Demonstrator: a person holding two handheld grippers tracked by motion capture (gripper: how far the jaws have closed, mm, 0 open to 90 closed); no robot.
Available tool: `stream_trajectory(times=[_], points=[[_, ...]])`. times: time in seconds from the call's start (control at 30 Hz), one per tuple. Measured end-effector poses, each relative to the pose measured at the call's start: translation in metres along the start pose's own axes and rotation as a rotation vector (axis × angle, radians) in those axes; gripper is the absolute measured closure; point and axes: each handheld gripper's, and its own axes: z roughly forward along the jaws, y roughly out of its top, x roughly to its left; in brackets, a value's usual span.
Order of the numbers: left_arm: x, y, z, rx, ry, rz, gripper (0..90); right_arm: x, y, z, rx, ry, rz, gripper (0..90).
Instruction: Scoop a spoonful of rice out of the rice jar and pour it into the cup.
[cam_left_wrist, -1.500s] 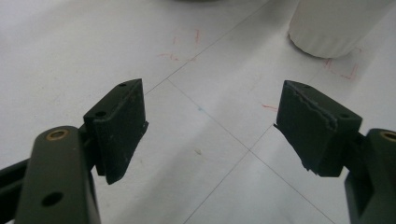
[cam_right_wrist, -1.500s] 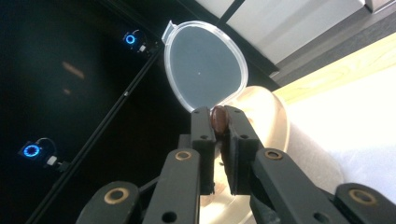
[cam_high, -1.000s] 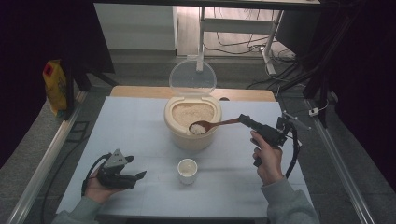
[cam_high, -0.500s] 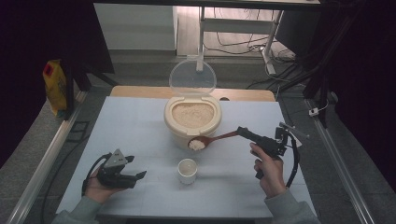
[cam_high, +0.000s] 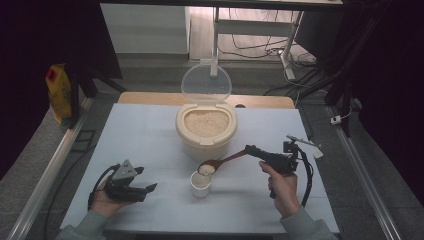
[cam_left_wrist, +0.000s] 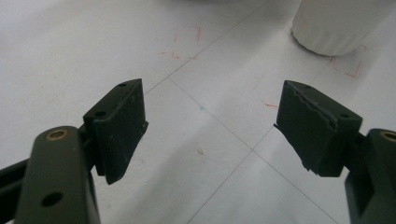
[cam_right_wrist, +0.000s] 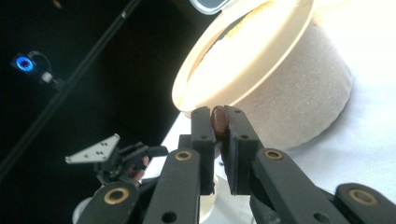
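We had the right gripper (cam_high: 252, 149) clamped on the brown wooden spoon (cam_high: 222, 161), rice heaped over the small white cup (cam_high: 200, 183), needing a tilt next, while our left gripper (cam_high: 145, 180) rested open and empty.

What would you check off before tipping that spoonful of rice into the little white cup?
1. Grip on the spoon: the right gripper has its jaws clamped on the wooden spoon handle. Ok.
2. Load: the spoon bowl carries a heap of rice. Ok.
3. Aim: from the high view the spoon bowl sits over the rim of the white cup. Ok, though its height above the cup cannot be told.
4. Room in the cup: how full it is, cannot tell.
5. Other hand: the left gripper rests open on the table, well apart from the cup. Ok.
6. Rice container: lid up, set behind the cup. Ok.
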Motion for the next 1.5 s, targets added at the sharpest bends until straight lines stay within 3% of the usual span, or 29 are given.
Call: stream_trajectory(times=[0.13,0.27,0.4,1.0,1.5], points=[[0.000,0.000,0.000,-0.003,0.000,-0.002,23.8,0.007,-0.001,0.007,0.026,-0.023,-0.065,83.4],[0.000,0.000,0.000,-0.003,0.000,-0.002,23.9,0.017,-0.002,0.011,0.039,-0.058,-0.161,83.4],[0.000,0.000,0.000,-0.003,-0.001,-0.002,23.9,0.024,-0.004,0.014,0.049,-0.064,-0.229,83.3],[0.000,0.000,0.000,-0.004,0.001,-0.002,23.9,0.039,-0.007,0.015,0.052,-0.058,-0.417,83.4],[0.000,0.000,-0.001,-0.008,0.003,0.001,23.9,0.035,-0.003,0.003,0.008,-0.042,-0.393,83.3]])
